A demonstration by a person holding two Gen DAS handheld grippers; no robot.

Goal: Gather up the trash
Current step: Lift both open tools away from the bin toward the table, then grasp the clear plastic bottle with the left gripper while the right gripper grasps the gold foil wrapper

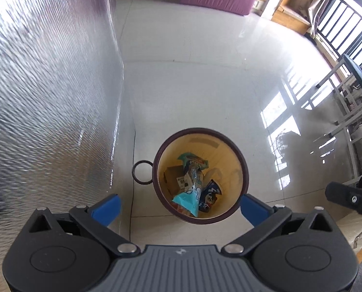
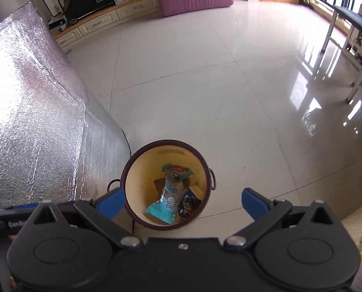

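Hovering above the round dark-rimmed wooden bin (image 1: 200, 175), both spread, empty blue-tipped grippers, left (image 1: 179, 205) and right (image 2: 181, 203), are centred over crumpled wrappers (image 2: 167, 194).

Bright daylight enters from the window (image 1: 346, 22) at right, casting glare patches on the glossy floor (image 2: 229, 85). Fisheye distortion bends the edges; the foil cover (image 1: 47, 85) appears blurred.

bins: 1 (image 1: 239, 160) | wrappers: 3 (image 1: 189, 198) (maybe more) | boxes: 1 (image 1: 172, 174)
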